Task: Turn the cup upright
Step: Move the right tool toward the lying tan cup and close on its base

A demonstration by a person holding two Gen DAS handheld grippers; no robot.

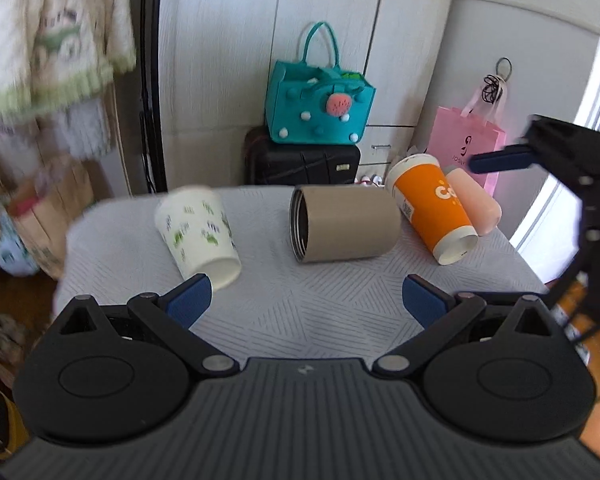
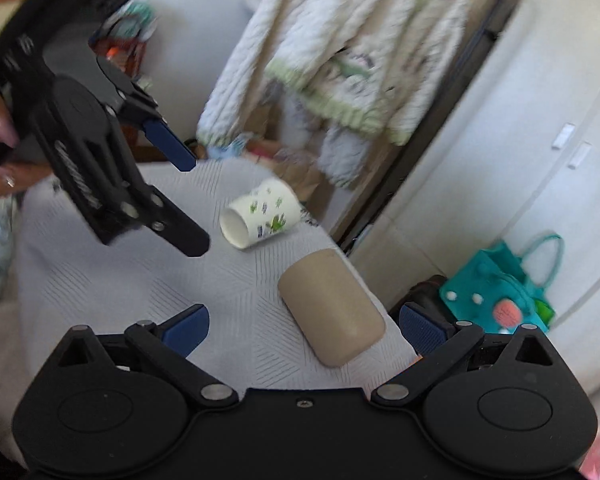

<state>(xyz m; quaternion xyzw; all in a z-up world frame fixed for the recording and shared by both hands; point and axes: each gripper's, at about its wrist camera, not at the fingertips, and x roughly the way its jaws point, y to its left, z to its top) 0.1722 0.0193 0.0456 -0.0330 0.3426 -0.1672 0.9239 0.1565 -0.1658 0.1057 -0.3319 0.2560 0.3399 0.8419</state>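
Several cups lie on their sides on a grey-clothed table. A white cup with green prints lies at the left, also seen in the right wrist view. A tan cup lies in the middle, its open mouth facing left; it also shows in the right wrist view. An orange cup and a pale pink cup lie at the right. My left gripper is open and empty, just before the white and tan cups. My right gripper is open and empty, its fingers either side of the tan cup's base end.
A black suitcase with a teal felt bag on it stands behind the table. A pink paper bag hangs at the right. A white knit garment hangs past the table's far-left side. White cabinets stand behind.
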